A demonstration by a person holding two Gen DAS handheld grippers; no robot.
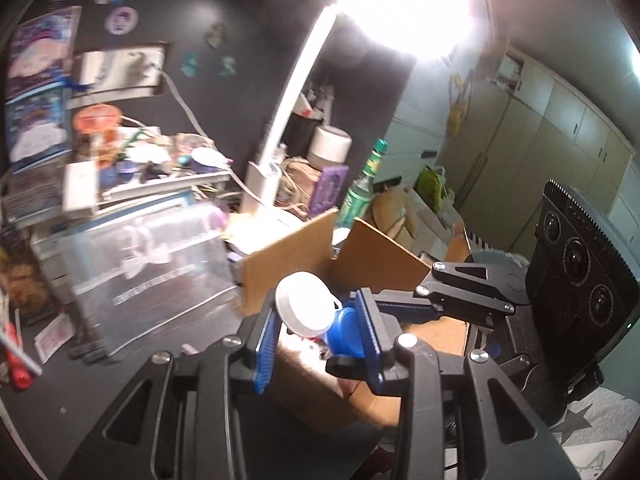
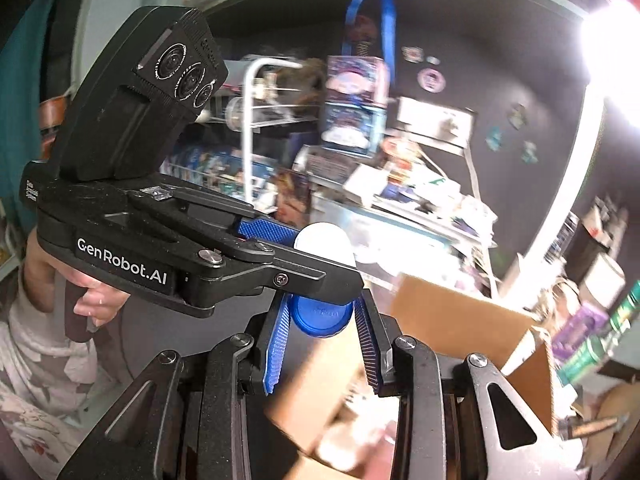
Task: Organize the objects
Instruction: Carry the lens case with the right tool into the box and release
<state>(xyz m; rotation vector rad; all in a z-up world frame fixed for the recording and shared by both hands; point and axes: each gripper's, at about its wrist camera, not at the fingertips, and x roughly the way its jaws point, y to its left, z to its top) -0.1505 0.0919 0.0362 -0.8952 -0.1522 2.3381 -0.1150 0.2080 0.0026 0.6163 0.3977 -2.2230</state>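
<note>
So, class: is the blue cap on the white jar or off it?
Off. The right tool holds the blue cap apart from the white jar, which sits tilted between the left tool's fingers above the cardboard box.

A small blue plastic jar with a white round lid [image 1: 308, 304] hangs in the air, tilted, its pale lid face turned up and away; its blue base [image 2: 322, 316], a smooth round disc with faint embossed lettering, faces the other way; below it stands an open brown cardboard box [image 1: 292, 256], flaps raised, its inside brightly lit and blurred.
</note>
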